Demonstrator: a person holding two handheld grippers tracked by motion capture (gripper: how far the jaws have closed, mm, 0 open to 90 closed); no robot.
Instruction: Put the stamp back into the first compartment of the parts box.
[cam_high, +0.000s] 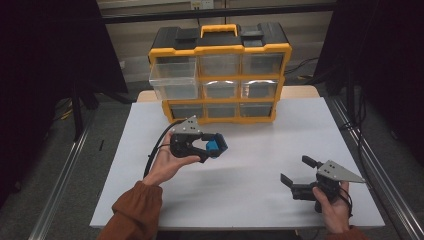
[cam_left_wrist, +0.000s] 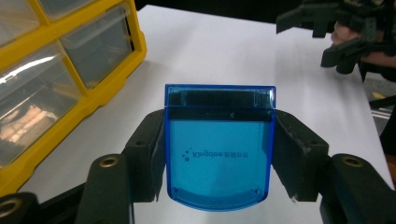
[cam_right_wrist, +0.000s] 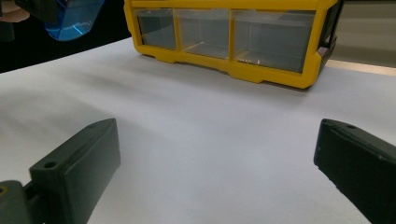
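My left gripper (cam_high: 214, 148) is shut on a small blue translucent plastic case (cam_left_wrist: 218, 145), held above the white table in front of the organizer. The same blue case (cam_high: 216, 144) sits between the jaws in the high view, and its corner (cam_right_wrist: 74, 18) appears at the top left of the right gripper view. My right gripper (cam_high: 297, 170) is open near the table's front right, jaws wide apart with nothing between them. The yellow and black drawer organizer (cam_high: 220, 72) stands at the back, its top-left clear drawer (cam_high: 174, 80) pulled out.
The white table top (cam_high: 250, 165) spreads wide between the grippers and the organizer. Dark curtains and metal rails flank both sides. Clear drawers (cam_right_wrist: 219, 35) of the organizer's bottom row face the right gripper.
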